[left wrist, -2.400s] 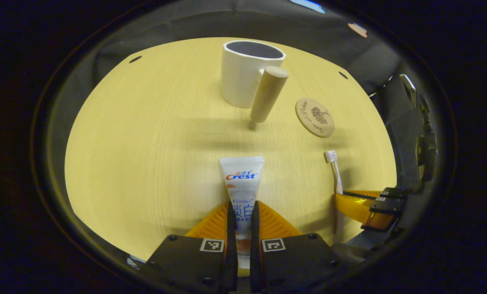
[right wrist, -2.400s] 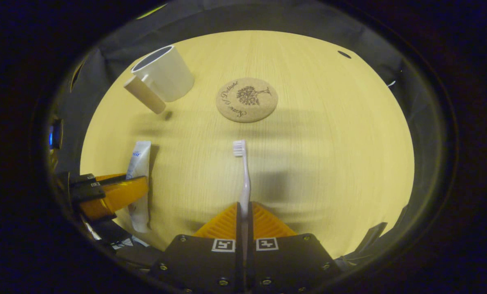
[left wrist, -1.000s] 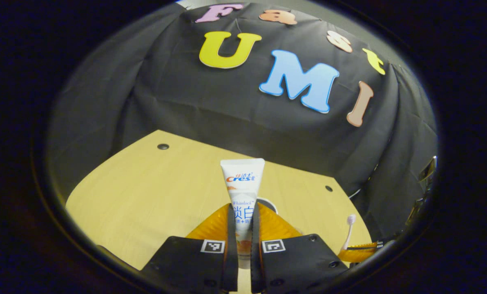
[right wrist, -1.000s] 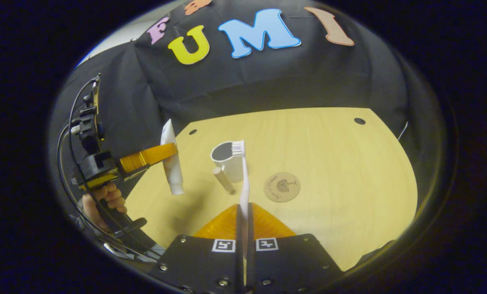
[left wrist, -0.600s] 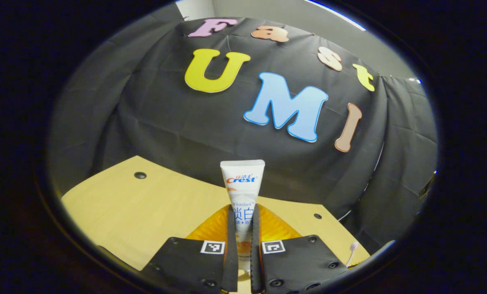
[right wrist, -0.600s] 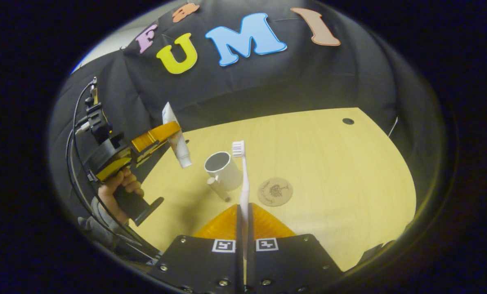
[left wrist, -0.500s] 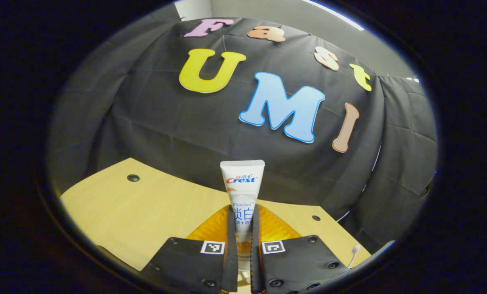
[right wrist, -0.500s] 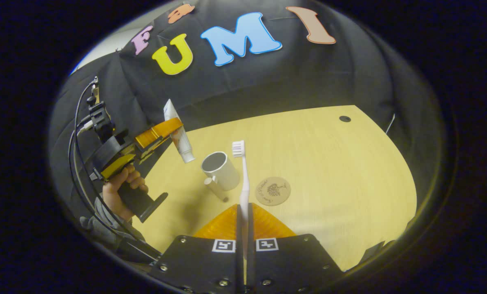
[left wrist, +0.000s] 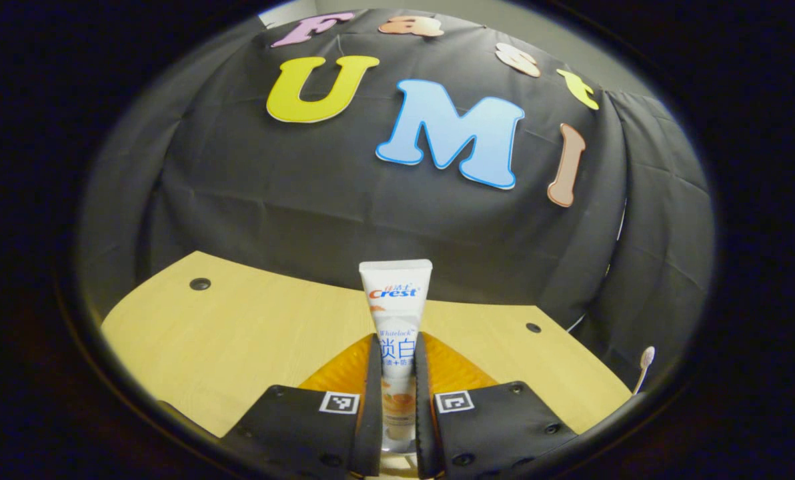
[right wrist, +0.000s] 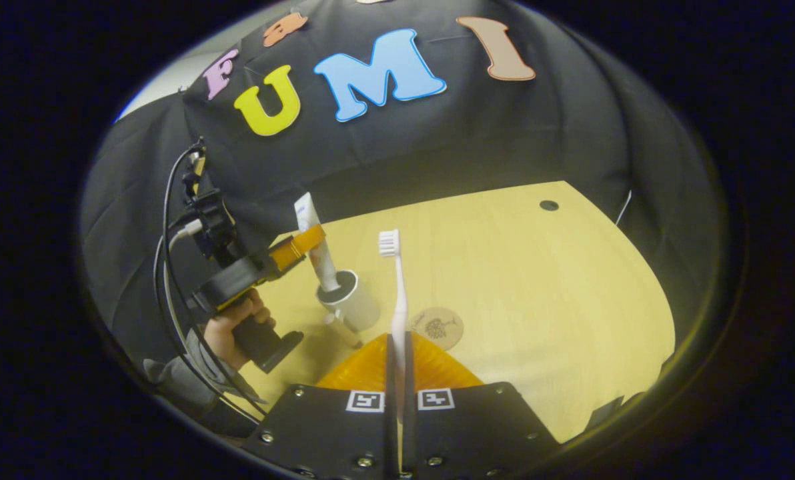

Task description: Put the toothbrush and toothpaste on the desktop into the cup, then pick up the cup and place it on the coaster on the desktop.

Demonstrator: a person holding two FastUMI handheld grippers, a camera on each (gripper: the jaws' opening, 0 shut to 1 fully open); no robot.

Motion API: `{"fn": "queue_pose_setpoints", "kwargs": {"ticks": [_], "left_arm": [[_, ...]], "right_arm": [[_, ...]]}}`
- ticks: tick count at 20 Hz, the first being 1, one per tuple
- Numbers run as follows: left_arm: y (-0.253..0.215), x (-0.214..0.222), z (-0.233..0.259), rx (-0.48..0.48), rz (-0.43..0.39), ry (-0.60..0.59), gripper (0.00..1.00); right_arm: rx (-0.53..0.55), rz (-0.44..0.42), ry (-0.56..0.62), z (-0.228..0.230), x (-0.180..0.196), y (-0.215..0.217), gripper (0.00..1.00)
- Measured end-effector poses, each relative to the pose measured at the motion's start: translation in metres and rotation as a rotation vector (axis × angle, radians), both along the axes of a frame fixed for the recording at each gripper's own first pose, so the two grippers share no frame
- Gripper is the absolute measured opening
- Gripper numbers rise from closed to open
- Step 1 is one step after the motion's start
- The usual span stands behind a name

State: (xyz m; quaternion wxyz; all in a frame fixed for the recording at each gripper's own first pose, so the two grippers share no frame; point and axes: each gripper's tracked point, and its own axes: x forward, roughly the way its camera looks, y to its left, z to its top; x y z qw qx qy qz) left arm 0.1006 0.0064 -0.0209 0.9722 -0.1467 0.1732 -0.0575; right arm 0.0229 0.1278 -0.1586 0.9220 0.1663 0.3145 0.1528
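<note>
My left gripper [left wrist: 396, 343] is shut on a white toothpaste tube [left wrist: 396, 297], which stands upright between its fingers, crimped end up. In the right gripper view that left gripper [right wrist: 306, 241] holds the toothpaste tube [right wrist: 324, 267] tilted over the white cup [right wrist: 356, 305], the tube's lower end at the cup's mouth. The cup has a wooden handle [right wrist: 343, 330] facing the near side. My right gripper [right wrist: 397, 341] is shut on a pale toothbrush [right wrist: 397, 293], bristles up, raised above the table in front of the cup. The round cork coaster [right wrist: 435, 327] lies just right of the cup.
The light wooden table [right wrist: 537, 280] has small dark holes [right wrist: 549, 205] near its far corners. A hand [right wrist: 237, 327] grips the left gripper's handle, with cables running up from it. The toothbrush head [left wrist: 645, 357] shows at the right edge of the left gripper view.
The left gripper has carried the toothpaste to the right and down until its lower end is at the cup's mouth. The right gripper with the toothbrush has stayed raised, drifting slightly.
</note>
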Motion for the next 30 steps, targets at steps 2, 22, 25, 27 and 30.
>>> {"fn": "queue_pose_setpoints", "kwargs": {"ticks": [2,22,25,27,30], "left_arm": [[-0.008,-0.004,-0.01,-0.014,-0.031,0.033,0.29],[0.026,-0.107,-0.031,-0.001,-0.08,0.234,0.86],[0.031,-0.123,-0.039,-0.036,-0.07,0.274,0.82],[0.027,-0.134,-0.042,-0.071,-0.075,0.3,0.82],[0.028,-0.147,-0.047,-0.09,-0.063,0.322,0.82]], "right_arm": [[0.007,0.006,-0.018,0.007,0.018,0.007,0.04],[0.14,0.22,-0.36,0.089,0.122,0.121,0.04],[0.151,0.265,-0.4,0.089,0.13,0.143,0.04],[0.163,0.289,-0.411,0.085,0.137,0.157,0.04],[0.15,0.316,-0.415,0.072,0.149,0.172,0.04]]}}
